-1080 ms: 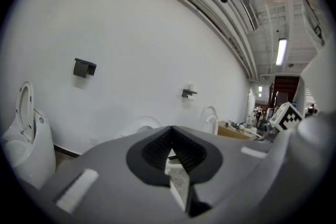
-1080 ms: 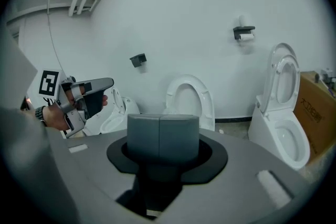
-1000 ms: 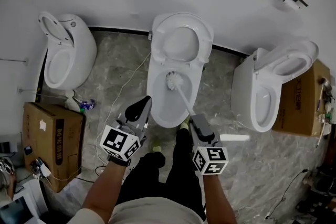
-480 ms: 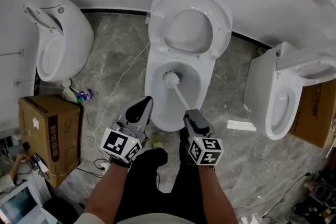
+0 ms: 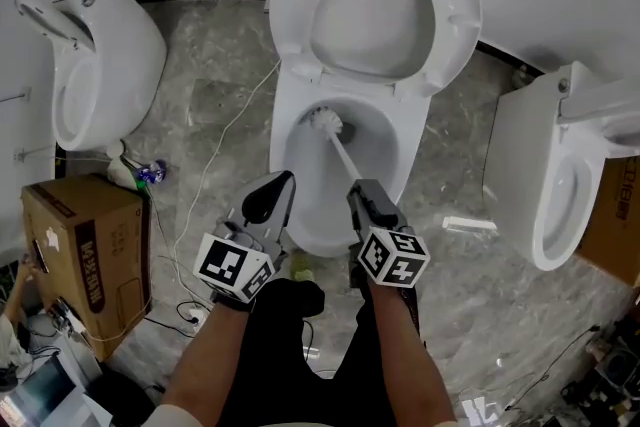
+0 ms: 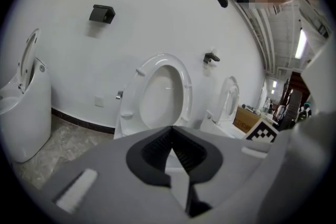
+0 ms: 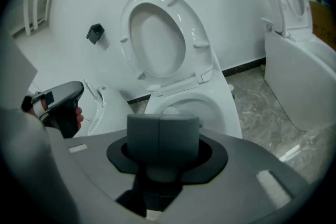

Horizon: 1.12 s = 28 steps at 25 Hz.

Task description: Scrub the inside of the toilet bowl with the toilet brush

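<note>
- L gripper (image 5: 280, 186): jaws together, nothing btwn them, poised just off front-left rim of toilet bowl (image 5: 283, 160), clear of the brush.
- Toilet brush (image 5: 326, 122): head down inside bowl, towards the back; shaft slants to R gripper.
- R gripper (image 5: 360, 196): jaws clamped on shaft end; its own pads hide the grip point.

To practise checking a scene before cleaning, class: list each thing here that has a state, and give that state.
White middle toilet's seat: raised.
White-bristled toilet brush: head inside the bowl.
Right hand-held gripper: shut on the brush handle.
Left hand-held gripper: shut, empty.
Left white toilet's lid: raised.
Brown cardboard box: closed.
</note>
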Available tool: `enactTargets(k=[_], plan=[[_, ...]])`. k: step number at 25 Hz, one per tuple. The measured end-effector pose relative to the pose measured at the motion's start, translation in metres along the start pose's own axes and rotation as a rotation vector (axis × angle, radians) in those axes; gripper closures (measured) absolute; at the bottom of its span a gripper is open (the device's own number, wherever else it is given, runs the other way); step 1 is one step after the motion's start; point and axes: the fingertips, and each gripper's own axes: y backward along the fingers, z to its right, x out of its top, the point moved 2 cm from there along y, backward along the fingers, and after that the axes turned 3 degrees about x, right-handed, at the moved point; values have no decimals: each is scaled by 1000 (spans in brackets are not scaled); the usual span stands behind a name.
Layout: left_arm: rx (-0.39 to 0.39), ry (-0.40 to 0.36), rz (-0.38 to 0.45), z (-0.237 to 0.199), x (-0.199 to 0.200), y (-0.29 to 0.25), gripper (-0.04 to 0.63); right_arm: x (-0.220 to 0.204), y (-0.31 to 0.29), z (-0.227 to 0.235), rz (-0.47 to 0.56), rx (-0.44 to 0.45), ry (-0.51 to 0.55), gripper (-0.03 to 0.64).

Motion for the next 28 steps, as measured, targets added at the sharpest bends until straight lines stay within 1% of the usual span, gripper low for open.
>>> enactTargets(k=[4,9,12,14,20,28], plan=[[8,5,-5,-12,-18,-7,589,-9,-28,6,21,33,-89,451],[19,13,-6,-24,-28,-7,589,-18,-49,13,34,84,-176,453],[28,24,-5,-29,-32,-6,589,-20,-54,19,25,119,-216,451],[31,33,-7,-30,-37,-4,589,-22,-54,21,5,140,-222,453],[41,44,-6,-30,-38,2,589,-29,-50,15,-112,197,-138,451],[59,59,-14,-20,-33,16,589,-35,-28,12,-328,251,3,451]])
